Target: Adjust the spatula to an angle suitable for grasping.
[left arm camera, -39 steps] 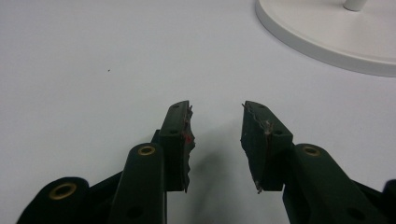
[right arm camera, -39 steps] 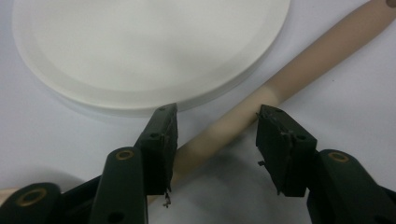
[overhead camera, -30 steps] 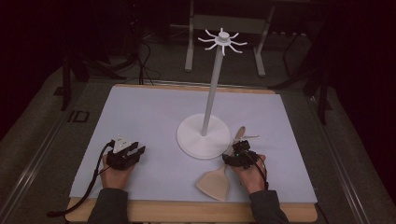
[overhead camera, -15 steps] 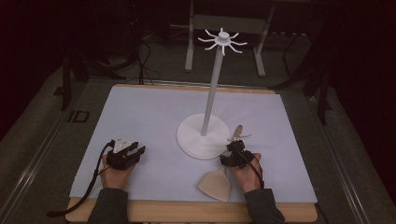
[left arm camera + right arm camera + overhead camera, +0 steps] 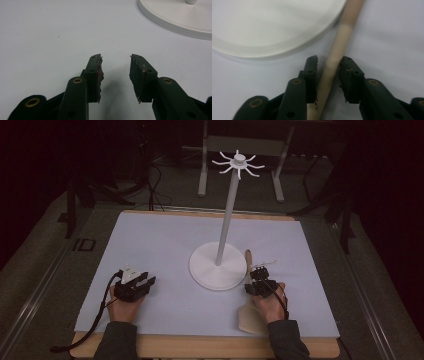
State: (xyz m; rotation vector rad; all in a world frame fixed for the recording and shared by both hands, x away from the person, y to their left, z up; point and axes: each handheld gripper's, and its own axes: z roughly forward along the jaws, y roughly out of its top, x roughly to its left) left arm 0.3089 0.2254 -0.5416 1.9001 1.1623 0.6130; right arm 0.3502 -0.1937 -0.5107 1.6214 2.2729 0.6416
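A wooden spatula (image 5: 248, 319) lies on the white mat at the front right, its handle (image 5: 342, 37) pointing away from me beside the stand's base. My right gripper (image 5: 258, 274) sits low over that handle. In the right gripper view my right gripper (image 5: 328, 61) has one jaw on each side of the handle, the right pad touching it and a small gap at the left pad. My left gripper (image 5: 146, 281) rests on the mat at the front left, and in its own view the left gripper (image 5: 115, 58) is open with bare mat between the jaws.
A white stand rises from a round base (image 5: 217, 266) at mid-table, with a tall pole (image 5: 227, 215) topped by a ring of hooks (image 5: 239, 162). The base's rim (image 5: 175, 17) lies ahead-right of the left gripper, and the same base (image 5: 274, 25) lies just left of the spatula handle.
The right hand has shifted slightly and its jaws now straddle the handle. The spatula has swung: its blade moved right and its handle points straighter away. The left gripper has stayed still.
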